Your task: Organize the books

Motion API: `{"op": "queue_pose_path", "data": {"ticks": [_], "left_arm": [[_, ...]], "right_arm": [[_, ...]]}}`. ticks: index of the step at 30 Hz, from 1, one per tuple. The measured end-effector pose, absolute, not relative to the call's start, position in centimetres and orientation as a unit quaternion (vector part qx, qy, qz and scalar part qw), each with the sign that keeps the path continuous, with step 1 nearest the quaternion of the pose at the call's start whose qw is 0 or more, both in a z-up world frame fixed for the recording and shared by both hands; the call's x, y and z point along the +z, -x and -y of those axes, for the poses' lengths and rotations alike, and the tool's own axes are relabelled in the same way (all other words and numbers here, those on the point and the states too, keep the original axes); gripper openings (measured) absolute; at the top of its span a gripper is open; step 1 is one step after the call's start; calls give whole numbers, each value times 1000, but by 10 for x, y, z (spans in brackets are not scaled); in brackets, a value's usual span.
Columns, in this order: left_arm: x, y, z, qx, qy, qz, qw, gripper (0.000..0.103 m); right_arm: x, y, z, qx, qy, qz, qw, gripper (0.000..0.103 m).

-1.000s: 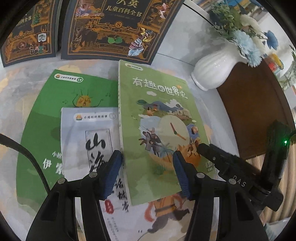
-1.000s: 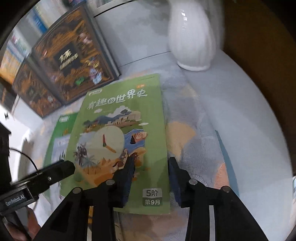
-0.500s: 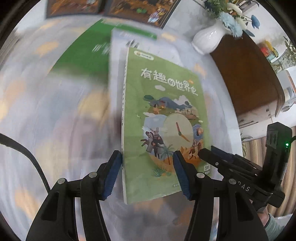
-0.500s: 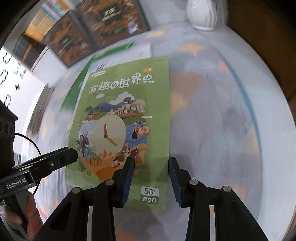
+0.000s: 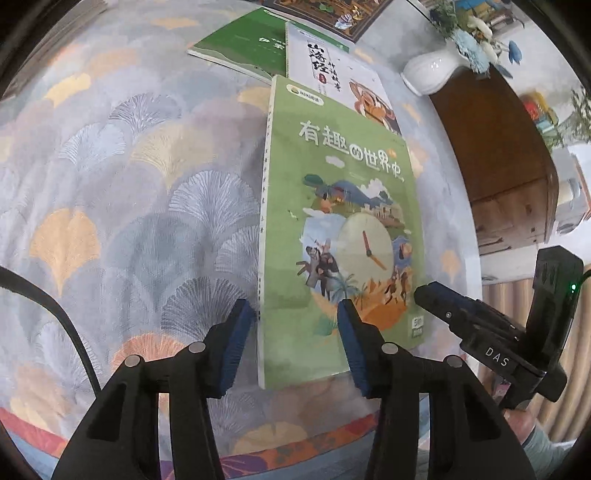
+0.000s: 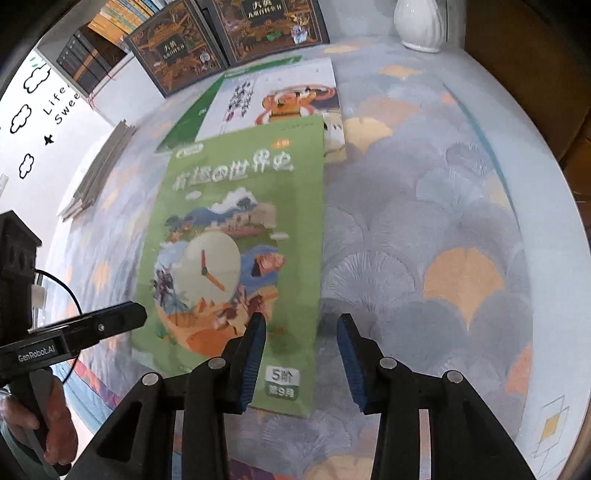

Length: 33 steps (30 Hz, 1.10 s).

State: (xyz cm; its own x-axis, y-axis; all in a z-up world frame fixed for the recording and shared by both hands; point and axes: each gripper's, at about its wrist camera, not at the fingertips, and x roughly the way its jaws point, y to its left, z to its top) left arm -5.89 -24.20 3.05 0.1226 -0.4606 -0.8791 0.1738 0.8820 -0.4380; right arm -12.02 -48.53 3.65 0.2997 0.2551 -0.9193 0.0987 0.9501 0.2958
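A light green book [image 5: 332, 206] with a clock picture lies lengthwise on the patterned cloth, in front of the other books. My left gripper [image 5: 295, 321] straddles its spine edge. One pad is beside the spine, the other is over the cover, and the jaws are closing. My right gripper [image 6: 301, 328] straddles the book's [image 6: 240, 206] right edge, with one fingertip over the cover and the other past the edge above the cloth. Neither pair of pads clamps the book. Whether the book rests flat or is slightly raised, I cannot tell.
Behind lie a white book [image 5: 332, 62] on a dark green book [image 5: 243, 40]. Two dark encyclopedias [image 6: 266, 26] lean at the back beside a white vase [image 5: 428, 72]. A wooden cabinet [image 5: 495, 147] stands to the right. The table's near edge [image 5: 280, 450] is close.
The green book has come off the stack toward the near edge, together with both grippers. The white and dark green books stay behind. The left jaws have narrowed.
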Motion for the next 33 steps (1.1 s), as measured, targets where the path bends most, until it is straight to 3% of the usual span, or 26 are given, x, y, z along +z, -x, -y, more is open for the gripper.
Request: {"op": "queue_pose_path", "data": {"ticks": [8, 19, 25, 29, 33], "left_arm": [[25, 60, 253, -215, 91, -617, 752, 40], [62, 62, 230, -278, 241, -594, 715, 40], [42, 58, 225, -257, 291, -594, 705, 40], [46, 66, 218, -265, 326, -583, 696, 40], [43, 65, 220, -262, 318, -589, 696, 40]], "right_arm": [[33, 134, 473, 74, -141, -581, 798, 38], [30, 145, 489, 76, -193, -568, 796, 41], [28, 148, 494, 78, -216, -571, 788, 41], [32, 147, 484, 82, -185, -572, 795, 51], [31, 146, 484, 81, -185, -573, 795, 52]]}}
